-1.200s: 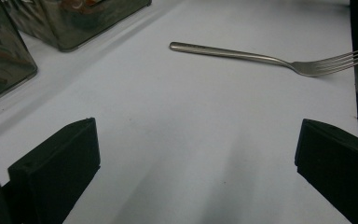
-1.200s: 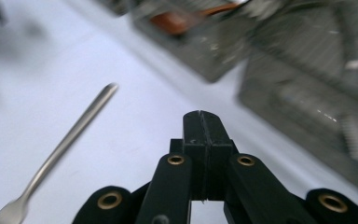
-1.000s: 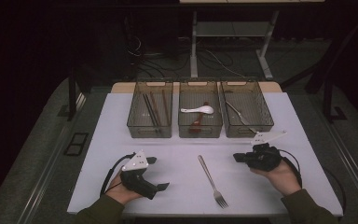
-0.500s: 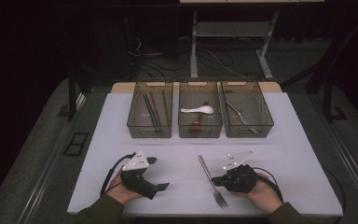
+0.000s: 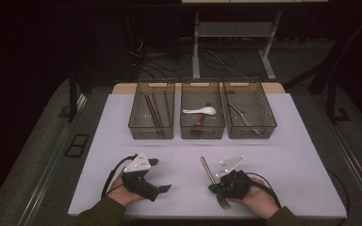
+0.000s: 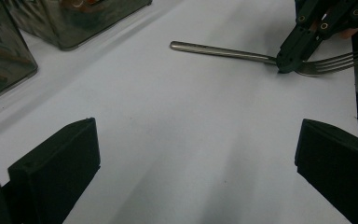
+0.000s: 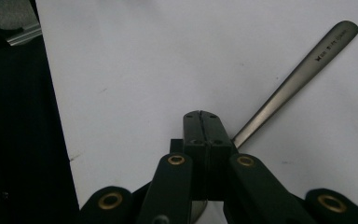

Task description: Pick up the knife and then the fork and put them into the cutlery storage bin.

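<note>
A metal fork (image 5: 207, 168) lies on the white table (image 5: 287, 155) near its front edge, tines toward the person. My right gripper (image 5: 213, 188) points left across the fork's neck. Its jaws are pressed flat together, and their tip rests on or just over the neck. In the right gripper view the shut jaws (image 7: 204, 122) hide the neck, and the fork's handle (image 7: 303, 70) runs off to the upper right. The left gripper (image 5: 160, 175) rests on the table to the left, jaws wide apart with nothing between them. The left gripper view (image 6: 196, 163) takes in the fork (image 6: 223, 51) and the right gripper's tip (image 6: 286, 63).
Three clear bins stand in a row at the back of the table. The left bin (image 5: 134, 123) holds chopsticks, the middle bin (image 5: 185, 126) a white spoon (image 5: 200, 111), the right bin (image 5: 268, 123) a metal utensil. Table legs and cables show behind on the dark floor.
The right hand has moved left and toward the front edge, from the table's right side onto the fork. The left hand has stayed where it was.
</note>
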The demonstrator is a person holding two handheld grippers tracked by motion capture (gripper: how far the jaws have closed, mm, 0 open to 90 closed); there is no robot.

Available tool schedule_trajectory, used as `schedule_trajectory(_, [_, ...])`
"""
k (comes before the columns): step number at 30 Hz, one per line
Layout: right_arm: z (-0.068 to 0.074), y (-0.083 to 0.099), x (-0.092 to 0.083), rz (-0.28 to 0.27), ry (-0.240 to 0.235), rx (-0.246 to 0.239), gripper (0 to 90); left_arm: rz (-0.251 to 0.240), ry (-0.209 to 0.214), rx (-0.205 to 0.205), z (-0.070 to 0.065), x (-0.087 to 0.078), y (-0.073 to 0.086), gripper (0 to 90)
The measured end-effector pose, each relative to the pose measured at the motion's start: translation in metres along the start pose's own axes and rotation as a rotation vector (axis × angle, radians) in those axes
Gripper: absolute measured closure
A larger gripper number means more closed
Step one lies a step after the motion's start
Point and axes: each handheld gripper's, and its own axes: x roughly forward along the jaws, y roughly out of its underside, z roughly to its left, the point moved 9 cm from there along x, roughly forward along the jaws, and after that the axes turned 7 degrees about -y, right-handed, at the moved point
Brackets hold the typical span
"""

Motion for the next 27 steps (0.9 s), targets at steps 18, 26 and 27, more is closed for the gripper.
schedule_trajectory(18, [-0.054,0.022,-0.034,0.037,0.193,0.071,90.0,-0.003,-0.001,0.000,0.000,0.000,0.000,0.0])
schedule_trajectory(26, [-0.056,0.020,-0.042,0.037,0.154,0.095,89.7,-0.001,0.000,0.001,0.000,-0.001,0.000,0.0])
schedule_trajectory(27, [-0.056,0.018,-0.045,0.039,0.149,0.095,86.5,-0.003,0.000,0.001,-0.001,0.000,-0.001,0.0])
